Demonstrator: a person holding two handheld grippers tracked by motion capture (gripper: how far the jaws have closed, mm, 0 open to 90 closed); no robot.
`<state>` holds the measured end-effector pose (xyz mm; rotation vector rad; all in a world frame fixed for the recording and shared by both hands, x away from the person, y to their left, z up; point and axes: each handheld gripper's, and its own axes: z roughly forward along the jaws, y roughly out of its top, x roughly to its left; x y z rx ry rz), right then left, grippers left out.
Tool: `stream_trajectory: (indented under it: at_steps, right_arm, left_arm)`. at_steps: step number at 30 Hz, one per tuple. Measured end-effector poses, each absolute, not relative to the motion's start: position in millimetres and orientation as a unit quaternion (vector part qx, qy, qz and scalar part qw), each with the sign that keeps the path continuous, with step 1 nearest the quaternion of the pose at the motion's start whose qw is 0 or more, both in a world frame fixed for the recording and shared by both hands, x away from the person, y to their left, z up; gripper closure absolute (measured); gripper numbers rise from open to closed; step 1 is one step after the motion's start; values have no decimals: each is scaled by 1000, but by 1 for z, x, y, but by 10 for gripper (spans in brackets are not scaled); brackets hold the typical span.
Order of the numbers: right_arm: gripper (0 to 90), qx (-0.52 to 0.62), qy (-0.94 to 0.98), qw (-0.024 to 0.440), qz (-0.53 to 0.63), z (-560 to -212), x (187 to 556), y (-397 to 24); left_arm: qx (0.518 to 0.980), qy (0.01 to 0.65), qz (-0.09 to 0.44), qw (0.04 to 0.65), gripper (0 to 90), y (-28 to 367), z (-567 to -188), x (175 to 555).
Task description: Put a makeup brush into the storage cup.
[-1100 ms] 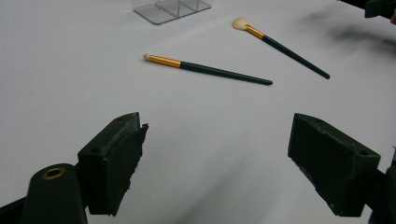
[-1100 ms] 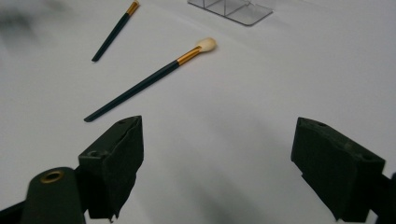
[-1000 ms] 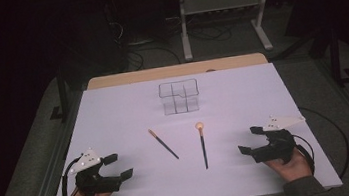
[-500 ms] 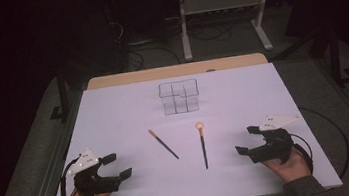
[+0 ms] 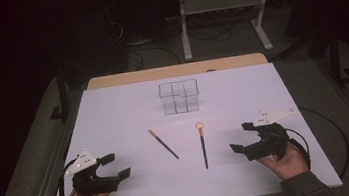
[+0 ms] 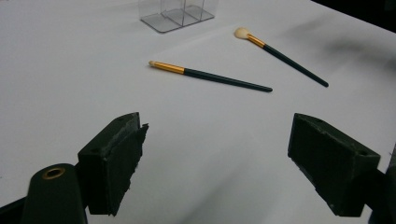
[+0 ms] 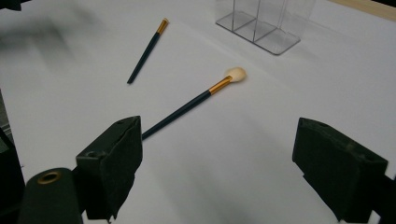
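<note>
Fingers spread wide, the right gripper and left gripper flank two makeup brushes on the white surface — apparently the approach stage, a pickup toward the clear organizer likely next.

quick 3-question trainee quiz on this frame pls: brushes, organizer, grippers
1. True or false: the right gripper is shut on the brush with the fluffy tip.
2. Multiple choice: where does the clear organizer stand? A) between the two grippers, at the near edge of the table; B) beyond both brushes, toward the far side of the white table; C) under the left gripper.
3. Fill in: the brush lying nearer the left gripper is the ___ one.

Key
1. False. Its jaws stand wide apart, and the brush lies free on the table.
2. B.
3. The slim-tipped brush, lying at a slant and apart from the other.
</note>
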<state>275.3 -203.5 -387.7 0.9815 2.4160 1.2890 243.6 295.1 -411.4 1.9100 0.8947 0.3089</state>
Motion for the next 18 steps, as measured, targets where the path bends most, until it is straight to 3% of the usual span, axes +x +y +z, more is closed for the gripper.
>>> stream_trajectory:
  at_steps: [18]
  right_arm:
    - [164, 324, 833, 99, 437, -354, 286, -185]
  left_arm:
    - [787, 363, 129, 482, 170, 294, -412, 244]
